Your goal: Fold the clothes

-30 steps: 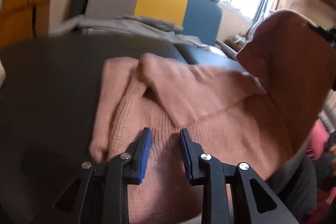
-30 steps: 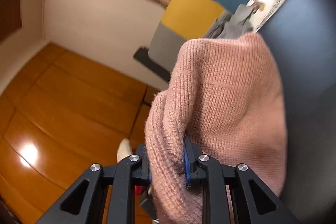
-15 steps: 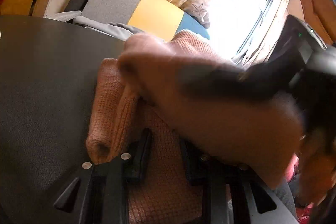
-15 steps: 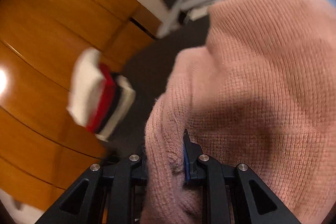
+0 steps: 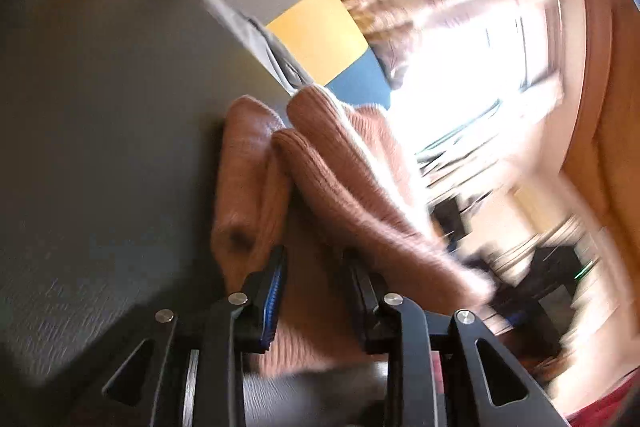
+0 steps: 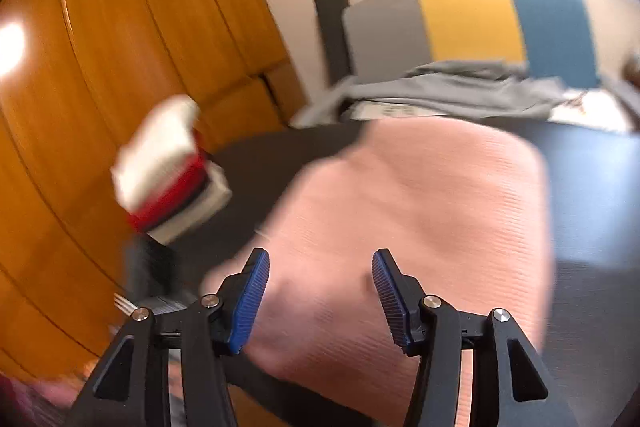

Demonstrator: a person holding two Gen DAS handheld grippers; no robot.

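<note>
We have the pink knit sweater (image 6: 420, 211) folded over on the dark table (image 6: 592, 187), so this step is a clean let-go. Our right gripper (image 6: 320, 291) is opening wide, pads clear of the knit beneath. Our left gripper (image 5: 316, 291) is opening too, narrower, with knit between its jaws. We should lift straight off without dragging the fold.

The right tool (image 6: 320, 291) points down at a slant, its jaws spreading wide with blue pads (image 6: 250, 301) clear of anything. The left tool (image 5: 316, 291) lies nearer level, rolled sideways, jaws opening with knit fabric between them.
</note>
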